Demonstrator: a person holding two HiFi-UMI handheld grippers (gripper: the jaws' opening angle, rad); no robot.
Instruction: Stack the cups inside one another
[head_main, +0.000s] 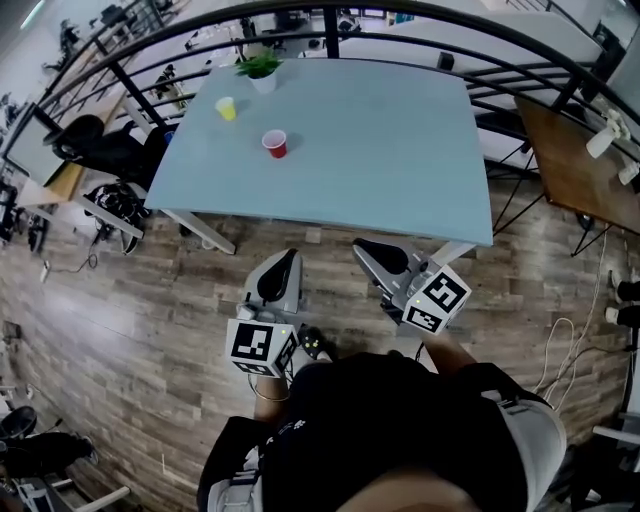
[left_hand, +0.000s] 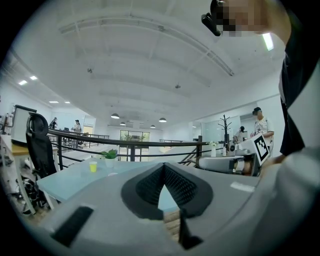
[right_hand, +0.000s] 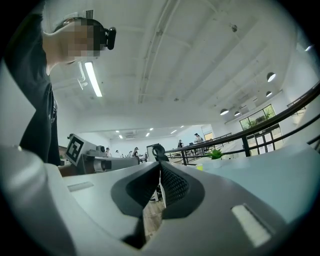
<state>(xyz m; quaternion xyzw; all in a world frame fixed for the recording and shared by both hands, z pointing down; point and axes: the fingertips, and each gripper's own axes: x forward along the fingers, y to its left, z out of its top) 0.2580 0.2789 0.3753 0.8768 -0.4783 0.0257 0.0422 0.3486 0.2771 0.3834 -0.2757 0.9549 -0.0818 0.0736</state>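
Both cups stand on the far left part of the bench (head_main: 400, 150), well apart from the person, who is short of its near edge with both tools over the wooden floor (head_main: 120, 300). The red cup (head_main: 275, 143) is the nearer one; the yellow cup (head_main: 227, 108) sits beyond it and further left, near a small potted plant (head_main: 261, 68). The two cups are apart, not yet nested, and both look upright with their long axes vertical.

The left hand-held gripper (head_main: 288, 258) has its jaws pressed together with nothing between them, and the right hand-held gripper (head_main: 364, 248) is likewise closed and empty. Both point level toward the bench.

The relation that matters: the cups lie ahead and to the left of both tools, so the left one has the shorter line to the red cup, while the right would have to cross over. Either must spread its jaws before taking a cup by its side wall
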